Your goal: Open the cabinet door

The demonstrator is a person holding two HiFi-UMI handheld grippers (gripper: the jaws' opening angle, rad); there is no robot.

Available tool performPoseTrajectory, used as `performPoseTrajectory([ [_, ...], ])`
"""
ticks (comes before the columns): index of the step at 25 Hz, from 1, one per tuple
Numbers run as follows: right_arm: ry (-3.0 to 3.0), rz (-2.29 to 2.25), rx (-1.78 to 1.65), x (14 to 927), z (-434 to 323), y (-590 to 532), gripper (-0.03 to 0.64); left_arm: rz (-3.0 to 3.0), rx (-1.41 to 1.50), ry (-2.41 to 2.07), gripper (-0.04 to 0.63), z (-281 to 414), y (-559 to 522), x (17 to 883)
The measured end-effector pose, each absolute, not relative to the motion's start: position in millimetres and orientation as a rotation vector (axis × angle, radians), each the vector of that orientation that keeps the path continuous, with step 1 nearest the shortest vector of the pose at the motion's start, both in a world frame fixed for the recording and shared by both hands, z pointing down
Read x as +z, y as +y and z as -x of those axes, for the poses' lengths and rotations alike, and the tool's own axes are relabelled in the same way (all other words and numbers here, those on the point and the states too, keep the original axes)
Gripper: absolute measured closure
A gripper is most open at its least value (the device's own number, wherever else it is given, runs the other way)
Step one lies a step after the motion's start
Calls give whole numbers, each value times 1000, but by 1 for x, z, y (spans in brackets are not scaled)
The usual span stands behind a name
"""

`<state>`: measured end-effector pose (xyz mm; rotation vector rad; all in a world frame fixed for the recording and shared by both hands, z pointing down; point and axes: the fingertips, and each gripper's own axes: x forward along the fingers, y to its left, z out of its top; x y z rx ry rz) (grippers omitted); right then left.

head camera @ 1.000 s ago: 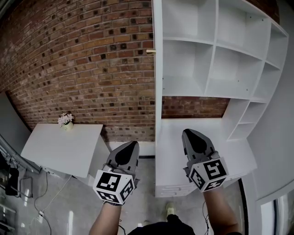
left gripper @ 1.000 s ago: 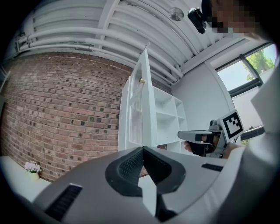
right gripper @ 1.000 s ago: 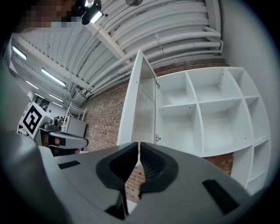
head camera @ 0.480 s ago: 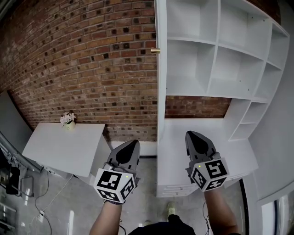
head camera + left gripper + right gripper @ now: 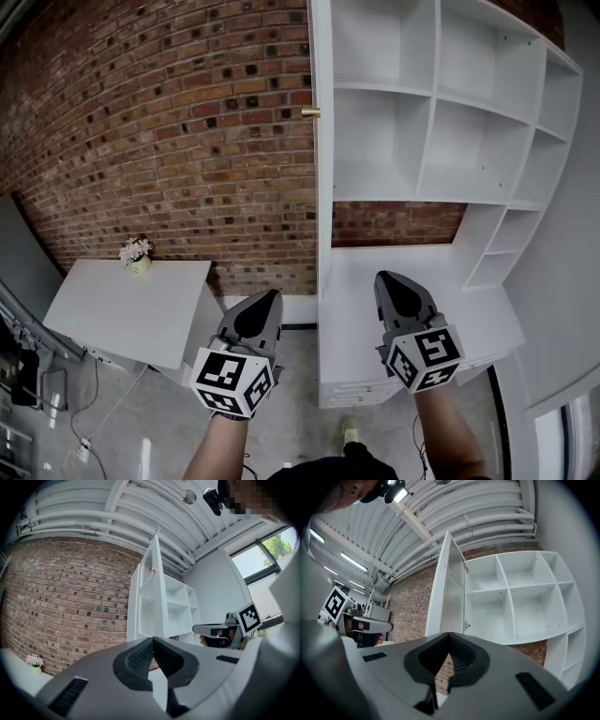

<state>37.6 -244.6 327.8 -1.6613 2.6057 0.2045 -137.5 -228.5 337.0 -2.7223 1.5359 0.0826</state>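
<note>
The white cabinet door (image 5: 320,141) stands swung open, edge-on towards me, with a small gold knob (image 5: 309,112) on its left face. Behind it the empty white shelves (image 5: 441,122) are exposed. My left gripper (image 5: 263,303) hangs low in front of the brick wall, left of the door, shut and empty. My right gripper (image 5: 391,284) is held over the lower counter, right of the door, also shut with nothing in it. Neither touches the door. The left gripper view shows the slatted door (image 5: 149,597) and knob (image 5: 153,569) ahead; the right gripper view shows the door (image 5: 451,592) beside the shelves (image 5: 520,597).
A brick wall (image 5: 169,141) fills the left. A white table (image 5: 131,305) with a small flower pot (image 5: 137,253) stands at the lower left. The white lower counter (image 5: 469,300) juts out under the shelves. Cables (image 5: 89,412) lie on the grey floor.
</note>
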Motion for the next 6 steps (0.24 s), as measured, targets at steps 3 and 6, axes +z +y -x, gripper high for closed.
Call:
performPoseTrajectory([
  [3, 2605, 1661, 205, 328, -36, -243, 612, 2721, 84, 1537, 589, 139, -227, 337],
  [6, 2606, 1660, 205, 329, -35, -242, 612, 2720, 85, 1537, 589, 140, -225, 337],
])
